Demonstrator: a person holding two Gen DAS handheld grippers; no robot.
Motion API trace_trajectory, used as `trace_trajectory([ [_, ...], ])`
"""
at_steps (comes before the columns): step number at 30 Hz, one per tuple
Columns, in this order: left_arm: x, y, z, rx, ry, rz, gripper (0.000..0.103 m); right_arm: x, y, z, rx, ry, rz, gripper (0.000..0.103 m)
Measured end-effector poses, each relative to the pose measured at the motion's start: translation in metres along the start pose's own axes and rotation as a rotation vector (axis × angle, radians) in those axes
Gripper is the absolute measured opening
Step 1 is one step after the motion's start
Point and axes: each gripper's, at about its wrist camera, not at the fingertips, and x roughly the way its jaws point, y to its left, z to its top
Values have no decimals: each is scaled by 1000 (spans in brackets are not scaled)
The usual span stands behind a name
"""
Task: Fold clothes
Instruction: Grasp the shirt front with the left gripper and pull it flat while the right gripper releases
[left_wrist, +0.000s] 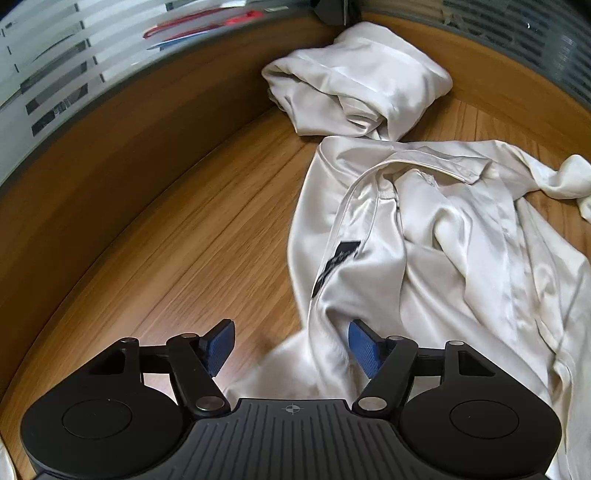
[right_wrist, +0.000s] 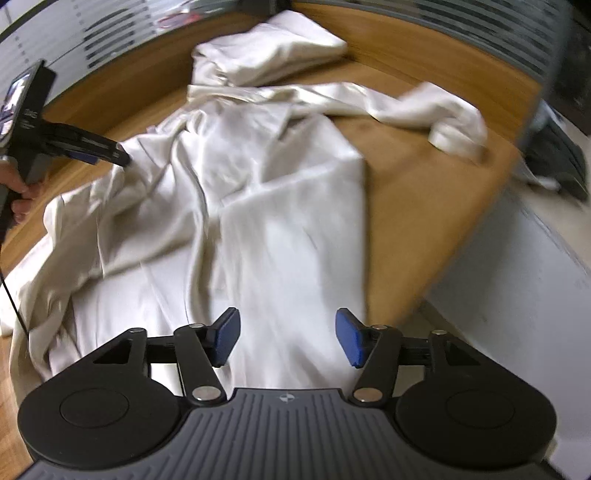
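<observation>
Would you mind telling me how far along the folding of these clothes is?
Done: one folded garment lies at the far end of the table. In hand: nothing; the left gripper and right gripper are open over the white shirt. Left: the shirt lies rumpled, sleeve flung out.

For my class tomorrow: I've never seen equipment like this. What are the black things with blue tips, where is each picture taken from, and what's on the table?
They are hand-held grippers, one in each of a person's hands, each with a camera looking along its two fingers. One picture is from the left gripper, the other from the right gripper. Both stand open and hold nothing. On the wooden table a cream satin shirt lies spread out and rumpled, with a folded cream garment behind it. The right view also shows the person's hand holding the left gripper.
</observation>
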Motion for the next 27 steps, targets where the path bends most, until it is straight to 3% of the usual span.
trace_trajectory([
  [7,19,-10,12,39,31,28,67,58,36,45,-157,12,35,68],
  [9,23,-11,14,40,43,55,57,72,44,50,-201,33,22,68],
  [10,25,-11,14,40,48,66,42,78,46,51,-217,41,18,68],
  [11,26,-11,14,41,52,75,21,82,48,52,-228,44,13,65],
  [12,27,-11,15,47,52,99,12,85,48,53,-240,44,7,50],
  [13,28,-11,16,56,51,129,8,87,47,53,-249,39,-3,35],
  [14,28,-10,17,63,39,162,7,87,44,53,-251,34,-16,3],
  [19,26,13,36,35,-21,307,7,63,4,57,-166,-30,-94,3],
  [27,28,75,65,-79,-29,382,7,12,-116,30,100,-45,-294,3],
])
